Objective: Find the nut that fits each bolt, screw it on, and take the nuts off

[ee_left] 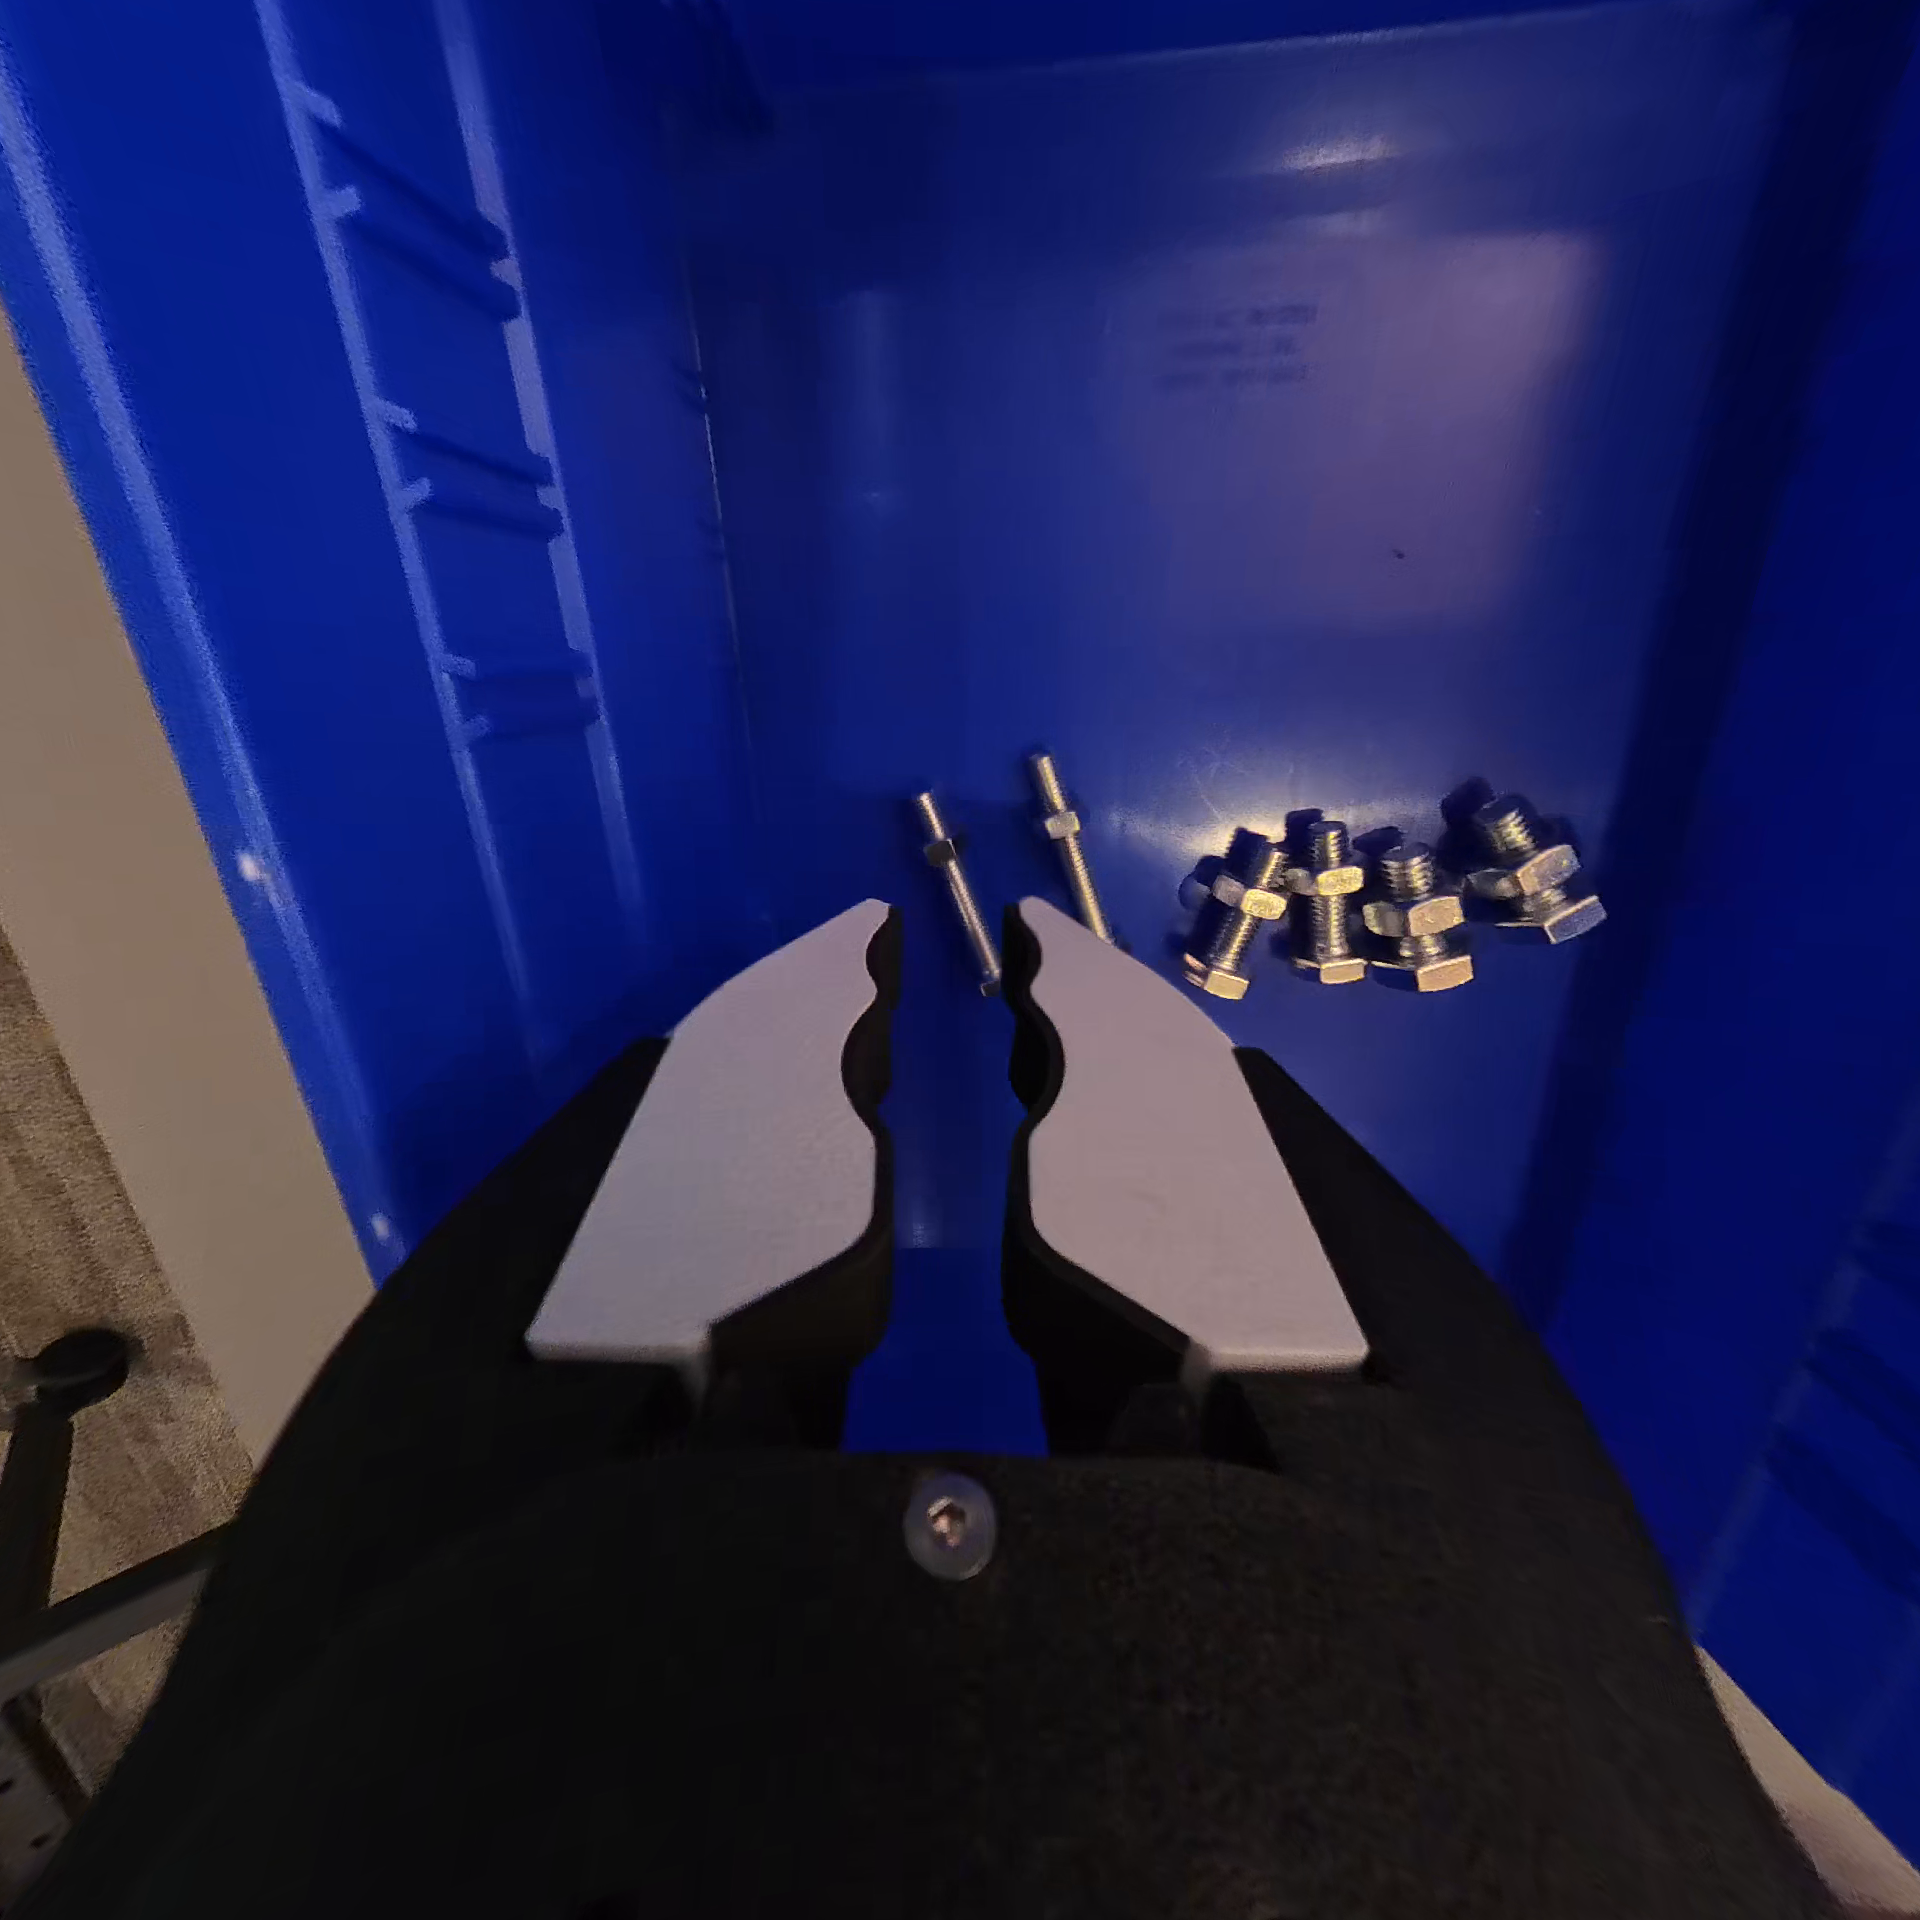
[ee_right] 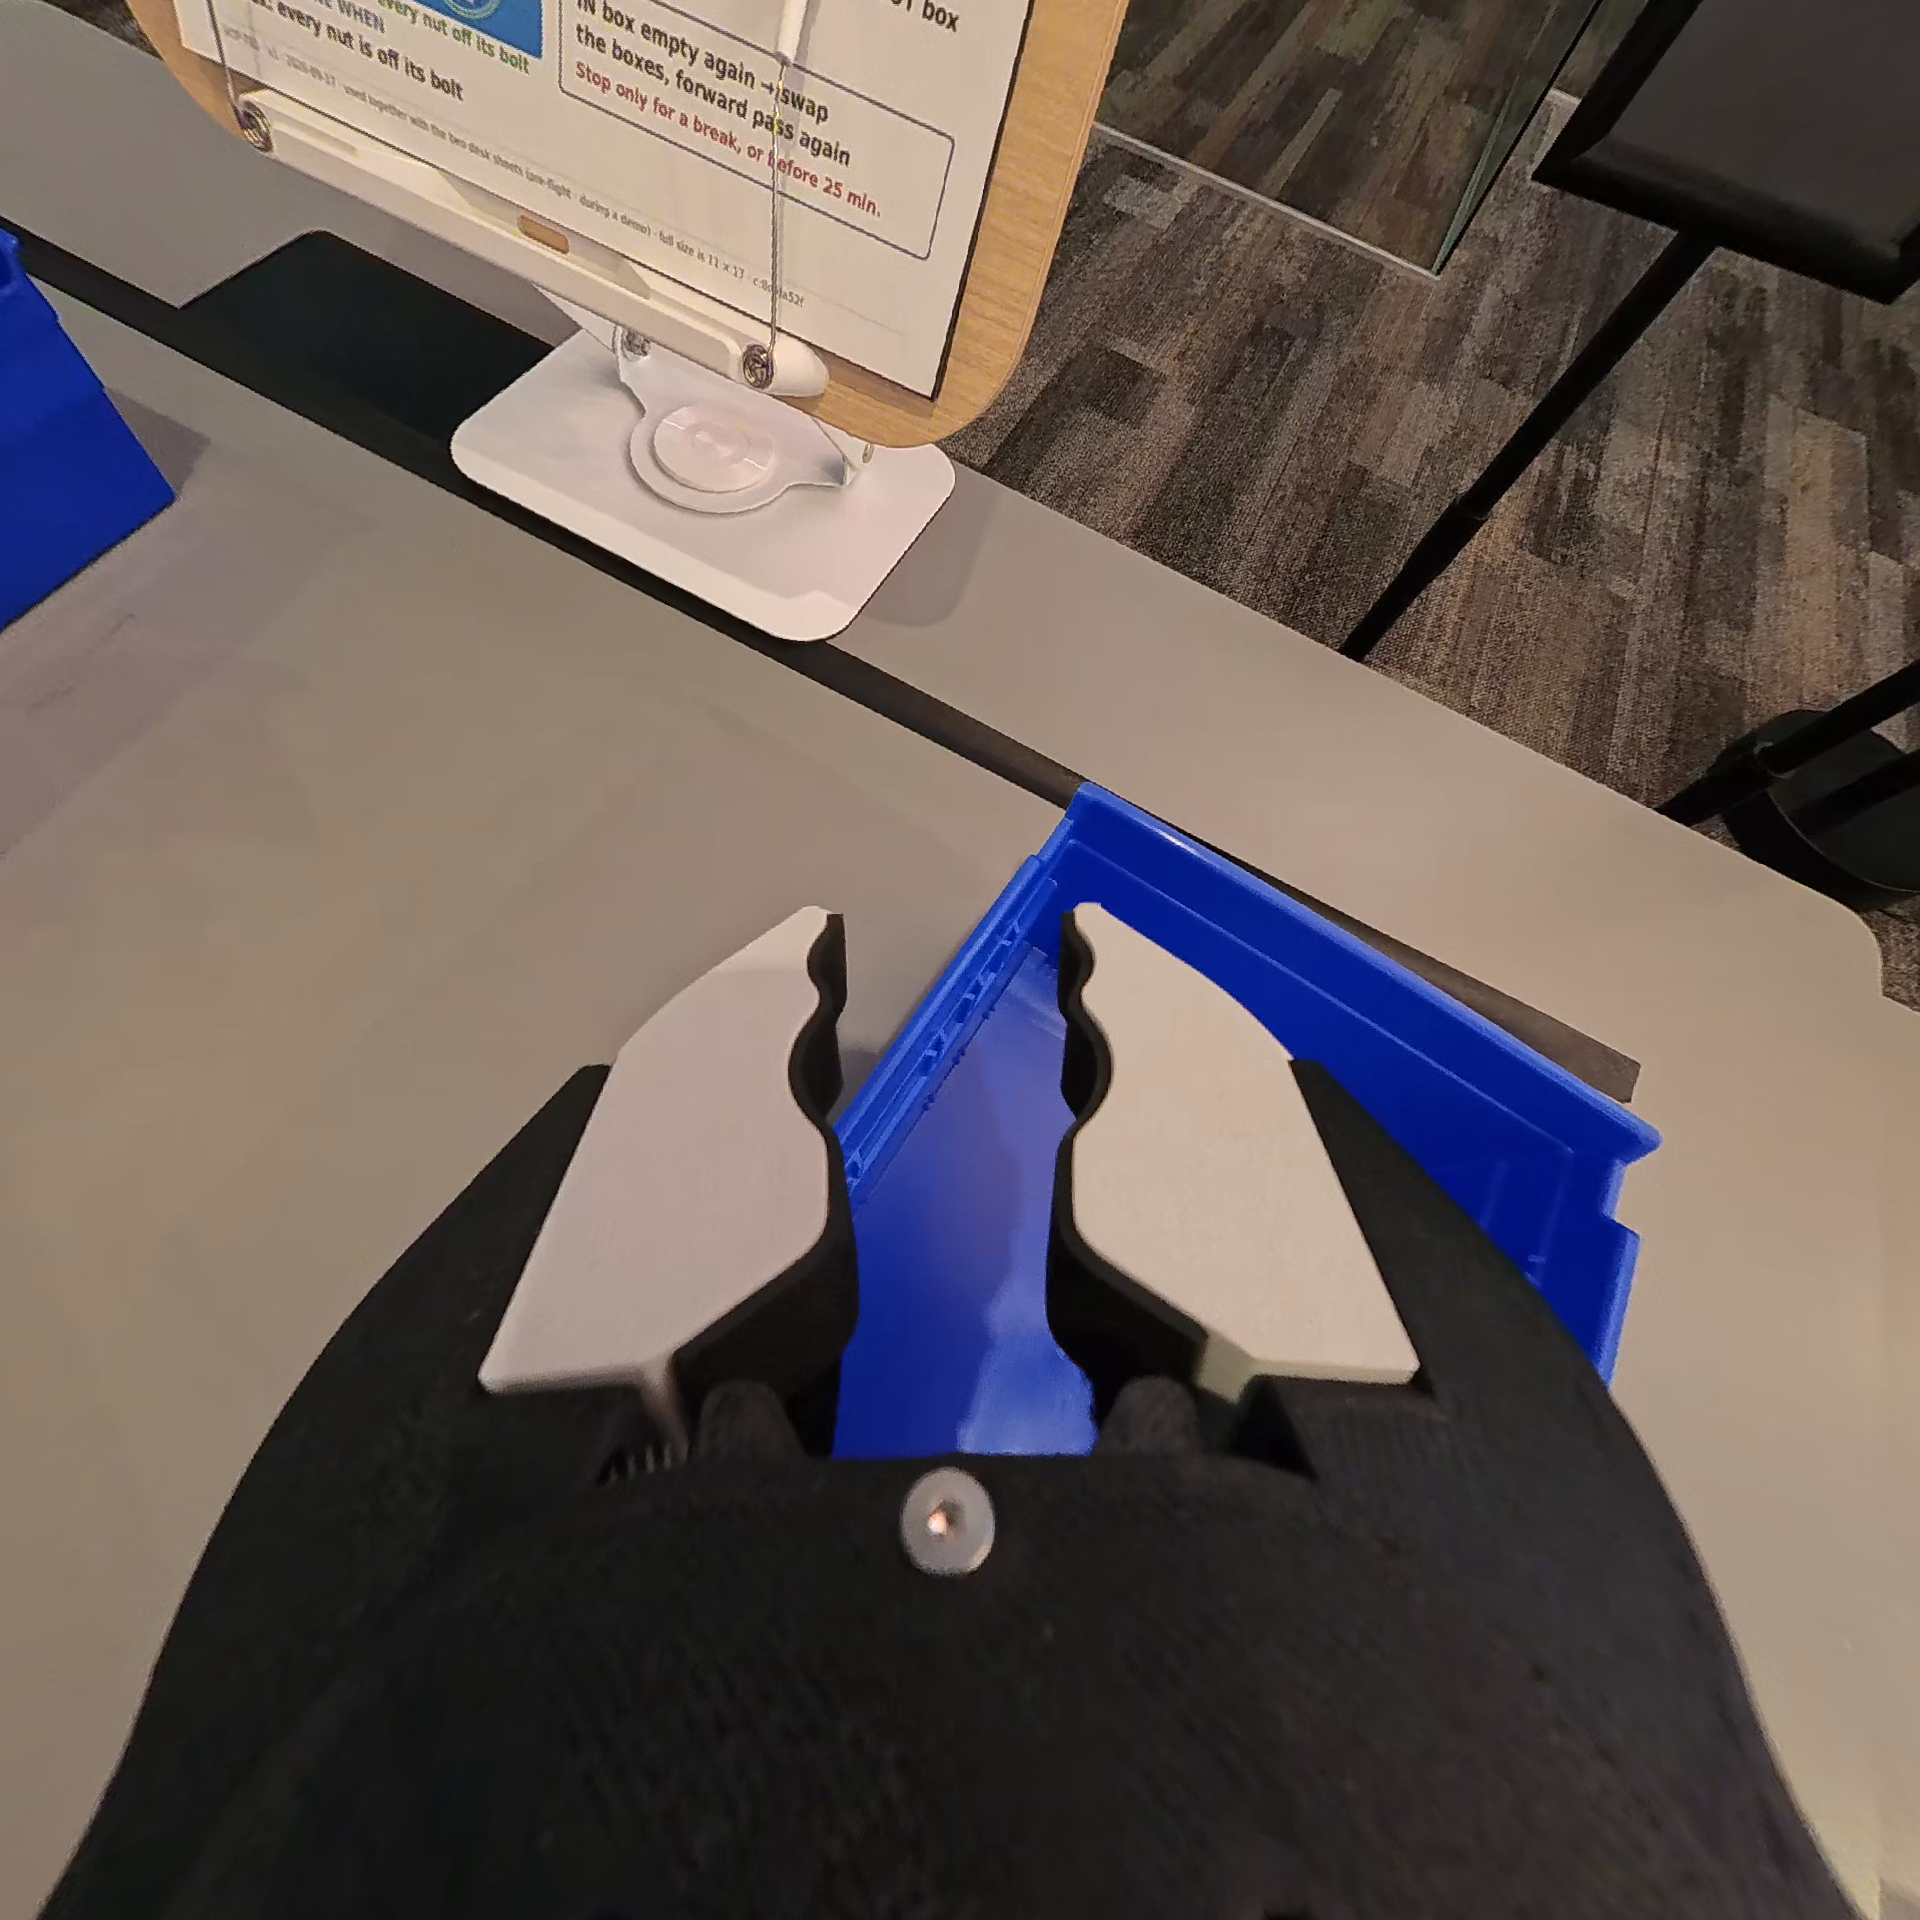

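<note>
Left gripper [ee_left: 951,920]: fingers parted by a narrow gap, nothing between them, tips hanging inside a blue bin [ee_left: 1039,468] above its floor. Seen through that gap, a thin long bolt [ee_left: 956,894] lies flat on the bin floor, long axis running away from the camera and leaning slightly left at its far end; its near end sits between the fingertips in the picture, a small nut [ee_left: 936,854] threaded on the far half of the shank. A second thin bolt [ee_left: 1070,847] lies just beside it on the right, roughly parallel, near end hidden behind the right finger, also with a small nut [ee_left: 1058,828] near the far end. Further right, a cluster of four short thick bolts [ee_left: 1392,899], each with a hex nut on, heads towards the camera and threaded ends pointing away and up; they touch or overlap one another. Far part of bin floor is bare. Left of the bin: pale table edge, carpet.

Right gripper [ee_right: 951,920]: fingers spread wider than the left, holding nothing, held above a second blue bin [ee_right: 1351,1018] on the grey table [ee_right: 416,831]. Bin interior mostly hidden by fingers; contents cannot be told. Beyond: a white stand [ee_right: 707,499] carrying a wooden-backed instruction sheet [ee_right: 727,125], and another blue bin corner [ee_right: 62,447] at far left.
</note>
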The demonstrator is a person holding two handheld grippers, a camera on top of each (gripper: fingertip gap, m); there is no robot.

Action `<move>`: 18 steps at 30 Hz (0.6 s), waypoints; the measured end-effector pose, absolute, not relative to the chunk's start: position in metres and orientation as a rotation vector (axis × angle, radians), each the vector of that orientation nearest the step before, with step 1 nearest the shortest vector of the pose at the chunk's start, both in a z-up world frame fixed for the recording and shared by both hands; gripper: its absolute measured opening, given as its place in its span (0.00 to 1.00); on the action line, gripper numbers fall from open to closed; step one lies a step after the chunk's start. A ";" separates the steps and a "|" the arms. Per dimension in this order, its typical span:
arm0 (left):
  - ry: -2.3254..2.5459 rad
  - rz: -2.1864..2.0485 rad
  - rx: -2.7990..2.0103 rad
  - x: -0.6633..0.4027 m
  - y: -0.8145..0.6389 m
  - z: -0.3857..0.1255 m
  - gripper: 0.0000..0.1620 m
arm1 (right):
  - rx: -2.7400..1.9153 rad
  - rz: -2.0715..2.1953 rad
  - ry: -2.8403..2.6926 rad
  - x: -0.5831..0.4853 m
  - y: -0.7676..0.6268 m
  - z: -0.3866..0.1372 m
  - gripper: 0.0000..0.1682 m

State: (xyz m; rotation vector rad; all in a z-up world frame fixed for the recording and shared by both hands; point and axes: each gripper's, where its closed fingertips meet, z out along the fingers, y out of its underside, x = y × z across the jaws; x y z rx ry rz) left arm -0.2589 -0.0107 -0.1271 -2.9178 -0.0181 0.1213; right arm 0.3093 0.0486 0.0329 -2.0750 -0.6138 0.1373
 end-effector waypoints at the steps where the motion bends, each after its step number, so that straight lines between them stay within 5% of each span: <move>1: -0.020 0.119 -2.918 -0.259 -0.010 -0.129 0.11 | -2.074 0.137 -0.615 0.309 0.048 0.033 0.24; 18: -0.083 0.021 -3.012 -0.258 -0.016 -0.153 0.04 | -2.075 0.127 -0.641 0.306 0.047 0.033 0.24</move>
